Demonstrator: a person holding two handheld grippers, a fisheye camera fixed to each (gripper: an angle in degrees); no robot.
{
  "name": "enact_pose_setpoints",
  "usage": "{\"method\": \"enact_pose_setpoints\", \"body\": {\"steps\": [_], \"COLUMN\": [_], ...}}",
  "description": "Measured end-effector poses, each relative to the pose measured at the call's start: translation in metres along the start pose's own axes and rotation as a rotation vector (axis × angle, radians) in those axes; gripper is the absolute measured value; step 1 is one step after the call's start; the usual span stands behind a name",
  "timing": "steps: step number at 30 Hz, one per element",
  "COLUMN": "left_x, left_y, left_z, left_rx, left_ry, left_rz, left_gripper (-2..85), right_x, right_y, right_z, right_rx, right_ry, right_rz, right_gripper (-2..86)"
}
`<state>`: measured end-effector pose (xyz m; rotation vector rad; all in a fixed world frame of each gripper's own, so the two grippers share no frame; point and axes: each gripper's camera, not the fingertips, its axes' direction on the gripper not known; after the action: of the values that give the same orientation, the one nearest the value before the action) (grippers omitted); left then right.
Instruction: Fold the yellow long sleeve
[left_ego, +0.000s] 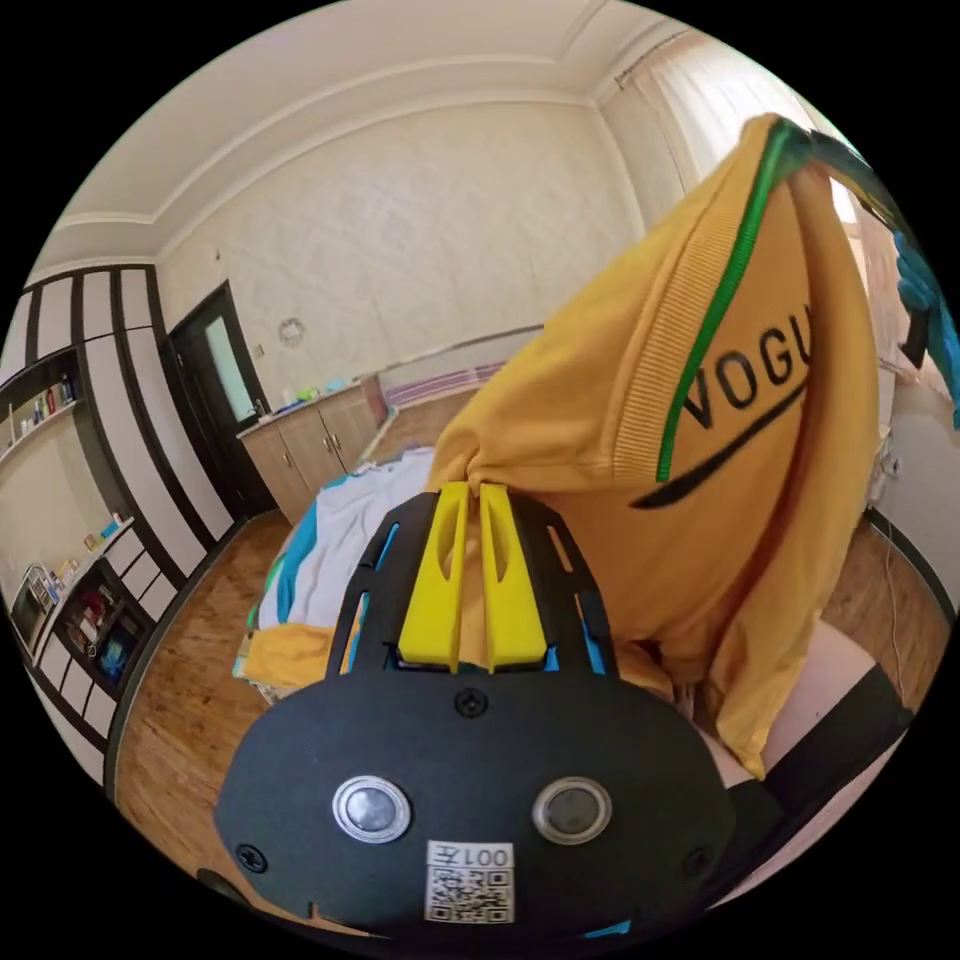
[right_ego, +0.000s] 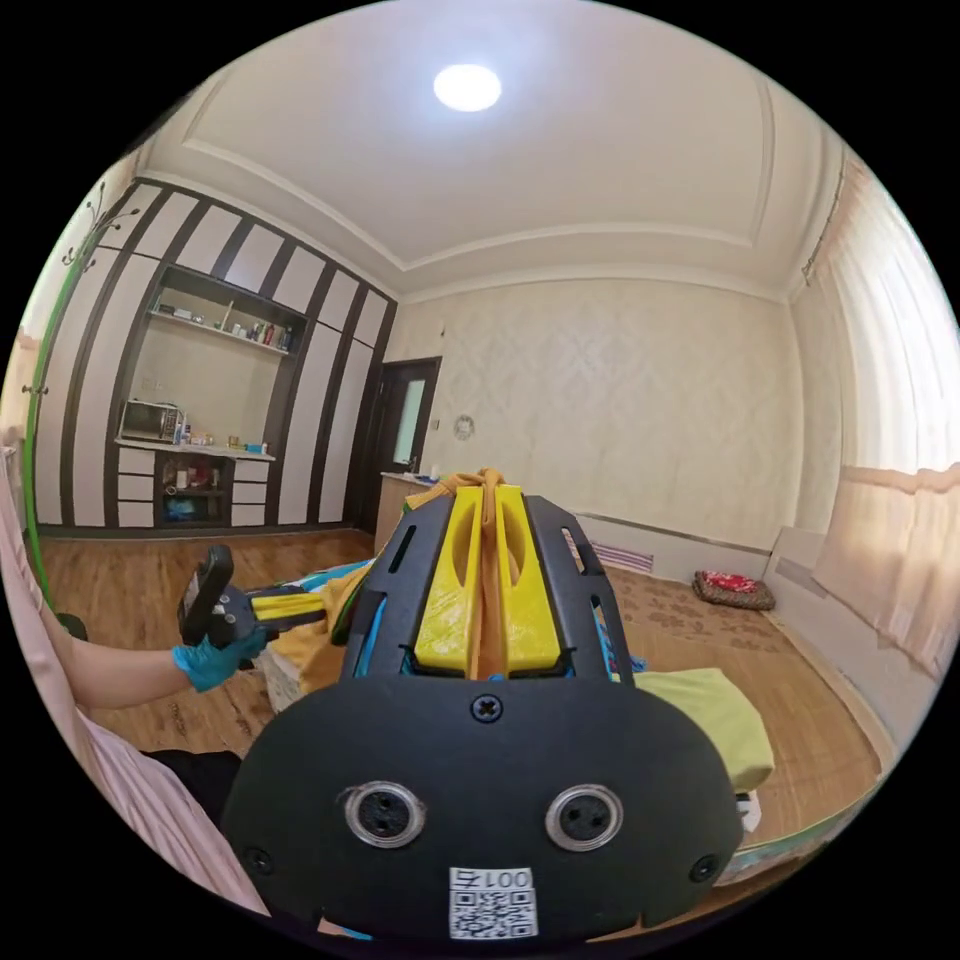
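The yellow long sleeve (left_ego: 600, 420) hangs in the air, bunched, with a green stripe, ribbed trim and black lettering. My left gripper (left_ego: 467, 487) is shut on a gathered fold of it. The cloth rises to the upper right, where a blue-gloved hand (left_ego: 925, 290) holds its top edge. In the right gripper view my right gripper (right_ego: 487, 487) is shut on a thin strip of the yellow long sleeve (right_ego: 487, 590) that runs between the jaws. The left gripper (right_ego: 330, 603) shows there too, low at the left, held by a blue-gloved hand (right_ego: 212, 662) and pinching yellow fabric.
A pile of clothes, white and teal (left_ego: 330, 540), lies on a surface below. A lime-yellow garment (right_ego: 715, 715) lies at the right. Wooden floor (left_ego: 190, 680), dark-trimmed cupboards (right_ego: 210, 420), a door (left_ego: 225, 380) and a curtained window (right_ego: 890, 400) surround the spot.
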<state>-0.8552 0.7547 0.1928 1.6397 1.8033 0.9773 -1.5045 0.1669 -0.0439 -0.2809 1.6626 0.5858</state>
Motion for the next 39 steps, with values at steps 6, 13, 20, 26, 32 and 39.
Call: {"method": "enact_pose_setpoints", "body": {"steps": [6, 13, 20, 26, 32, 39], "left_x": [-0.016, -0.032, -0.033, -0.037, -0.044, -0.054], "left_y": [-0.029, -0.059, -0.084, -0.109, -0.125, -0.156], "left_z": [-0.076, -0.165, -0.248, -0.31, -0.34, -0.266], "left_rx": [0.178, 0.369, 0.539, 0.608, 0.605, 0.383], "left_ry": [-0.027, 0.002, -0.008, -0.012, -0.022, 0.018], "left_rz": [-0.041, -0.079, -0.001, 0.069, 0.102, 0.085], "left_gripper": [-1.5, -1.5, -1.6, -1.6, -1.5, -1.5], "right_x": [0.014, 0.01, 0.005, 0.0, -0.009, 0.015], "right_y": [-0.02, -0.053, -0.085, -0.103, -0.112, -0.089], "right_z": [-0.045, -0.105, -0.162, -0.194, -0.19, -0.108], "right_rx": [0.093, 0.204, 0.302, 0.374, 0.372, 0.142], "right_ry": [0.039, 0.114, 0.165, 0.199, 0.268, 0.199], "right_rz": [0.007, -0.089, -0.142, -0.162, -0.222, -0.144], "right_gripper": [1.5, 1.6, 1.6, 1.7, 1.7, 1.6]}}
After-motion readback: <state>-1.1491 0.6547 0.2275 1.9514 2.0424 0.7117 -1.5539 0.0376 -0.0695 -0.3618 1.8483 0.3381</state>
